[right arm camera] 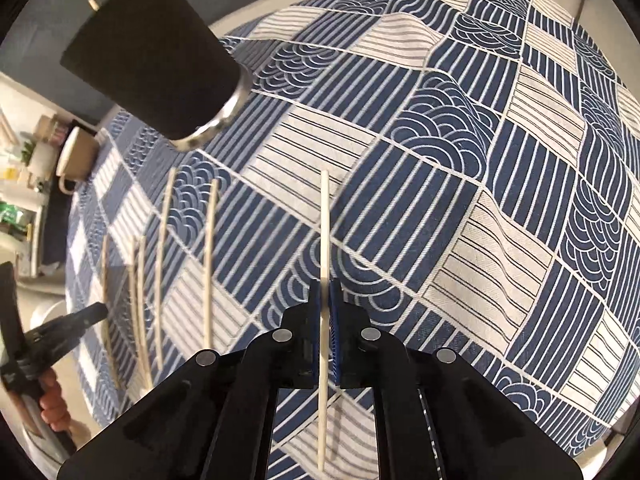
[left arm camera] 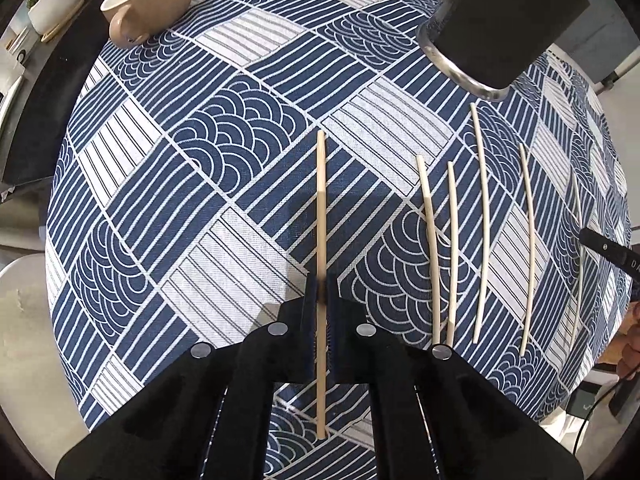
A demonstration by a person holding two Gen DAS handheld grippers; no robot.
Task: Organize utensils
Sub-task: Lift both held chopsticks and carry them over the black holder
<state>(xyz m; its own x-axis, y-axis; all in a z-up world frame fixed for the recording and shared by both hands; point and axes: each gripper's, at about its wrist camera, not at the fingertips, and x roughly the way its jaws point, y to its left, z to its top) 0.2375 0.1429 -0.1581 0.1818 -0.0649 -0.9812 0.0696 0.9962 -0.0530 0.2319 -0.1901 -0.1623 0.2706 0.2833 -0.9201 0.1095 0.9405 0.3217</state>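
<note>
My left gripper (left arm camera: 321, 294) is shut on a pale wooden chopstick (left arm camera: 320, 208) that runs forward between its pads over the blue patterned tablecloth. My right gripper (right arm camera: 325, 298) is shut on another chopstick (right arm camera: 325, 224) in the same way. Several more chopsticks (left arm camera: 484, 220) lie side by side on the cloth, to the right in the left wrist view and to the left in the right wrist view (right arm camera: 208, 264). A black cup-shaped holder (left arm camera: 508, 20) with a metal base stands behind them; in the right wrist view the holder (right arm camera: 156, 52) has chopstick tips showing at its top.
A tan mug (left arm camera: 148, 0) stands at the far left of the table, with a small potted plant (left arm camera: 52, 0) behind it. The tablecloth (left arm camera: 200, 160) covers a round table. The left gripper and the hand holding it show at the left edge of the right wrist view (right arm camera: 48, 340).
</note>
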